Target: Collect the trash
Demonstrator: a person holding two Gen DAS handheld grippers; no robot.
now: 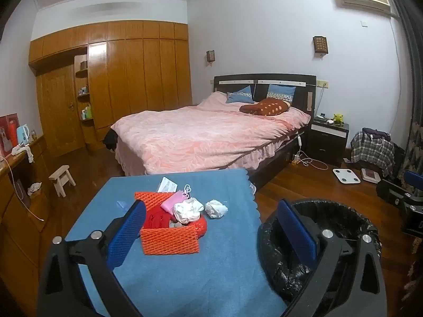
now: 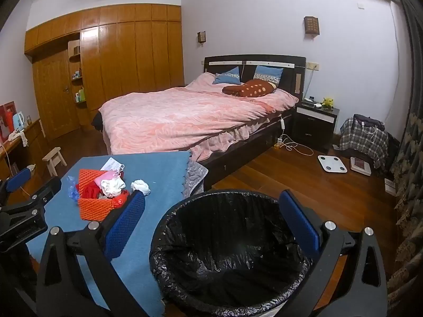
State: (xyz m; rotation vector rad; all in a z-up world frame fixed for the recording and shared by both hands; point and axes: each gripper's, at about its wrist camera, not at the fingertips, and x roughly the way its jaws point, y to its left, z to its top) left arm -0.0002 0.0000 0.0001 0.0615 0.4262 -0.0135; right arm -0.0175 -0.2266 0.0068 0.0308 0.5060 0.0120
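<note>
A pile of trash lies on the blue-covered table (image 1: 211, 264): orange foam netting (image 1: 169, 240), red wrapping (image 1: 158, 218), a pink piece (image 1: 173, 200), crumpled white tissues (image 1: 215, 208) and a paper slip (image 1: 168, 185). The pile also shows in the right wrist view (image 2: 100, 192). A bin with a black bag (image 2: 230, 251) stands right of the table. My left gripper (image 1: 211, 229) is open and empty, just short of the pile. My right gripper (image 2: 211, 222) is open and empty above the bin.
A bed with a pink cover (image 1: 206, 134) stands behind the table. A small wooden stool (image 1: 62, 179) and a side counter (image 1: 15, 158) are at the left. A nightstand (image 1: 327, 137), a white scale (image 1: 346, 175) and a checked bag (image 1: 372, 150) are at the right.
</note>
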